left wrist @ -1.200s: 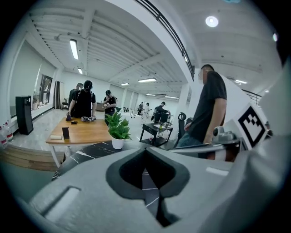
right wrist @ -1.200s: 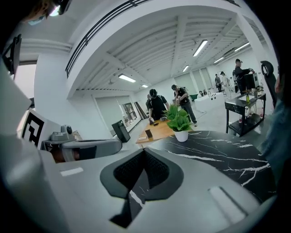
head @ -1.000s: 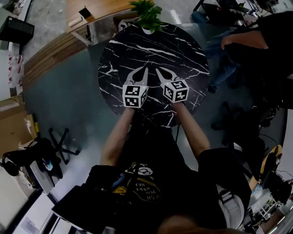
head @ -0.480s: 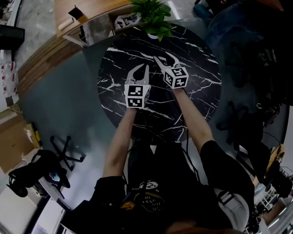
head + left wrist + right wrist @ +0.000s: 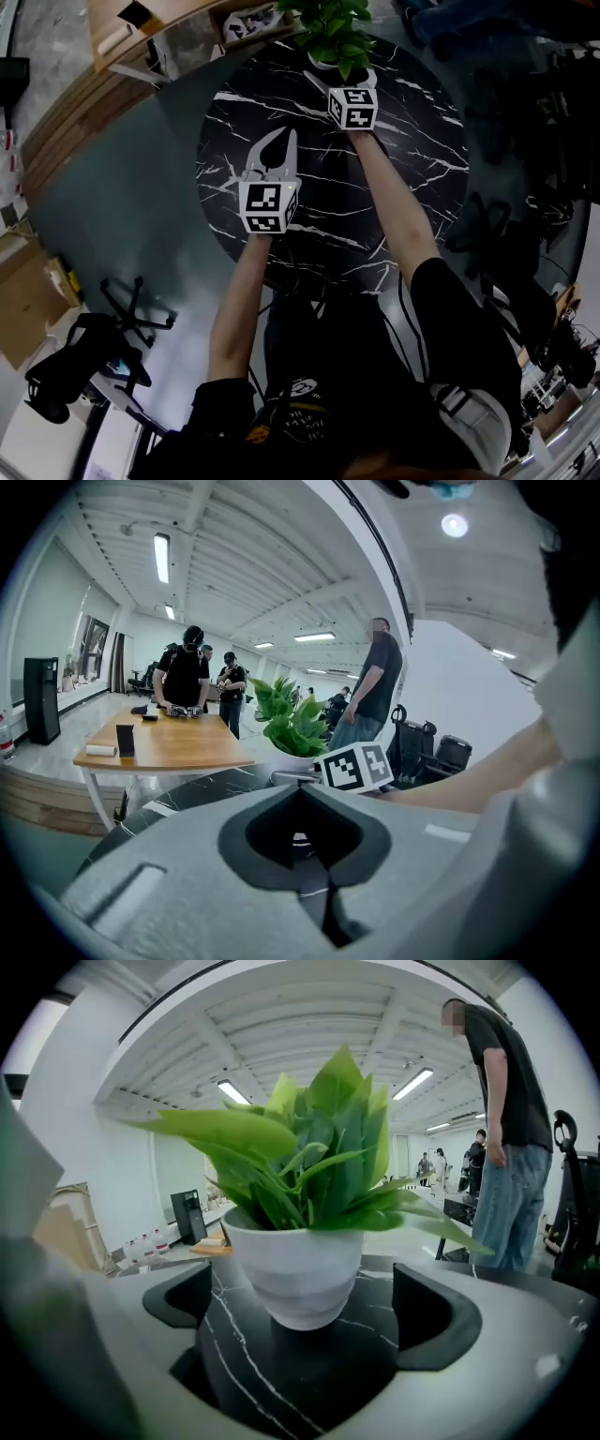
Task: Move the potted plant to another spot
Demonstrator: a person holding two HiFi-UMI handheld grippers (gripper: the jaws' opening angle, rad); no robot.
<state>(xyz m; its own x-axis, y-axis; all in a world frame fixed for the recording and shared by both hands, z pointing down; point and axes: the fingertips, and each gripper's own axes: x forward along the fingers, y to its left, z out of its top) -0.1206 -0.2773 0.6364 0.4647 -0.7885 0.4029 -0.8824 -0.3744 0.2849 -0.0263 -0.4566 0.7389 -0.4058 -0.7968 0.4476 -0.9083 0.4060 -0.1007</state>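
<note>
1 potted plant (image 5: 300, 1269), 1 table (image 5: 412, 159).

Black marble table (image 5: 412, 187), wooden desk (image 5: 169, 747), grey floor (image 5: 122, 206)

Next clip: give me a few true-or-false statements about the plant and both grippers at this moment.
The potted plant stands on the black marble table. True.
The right gripper is clamped on the pot. False: its jaws have just been opening and stand apart on either side of the pot, not touching it.
The left gripper holds a leaf. False: it is shut and empty, away from the plant.
The pot is white. True.
</note>
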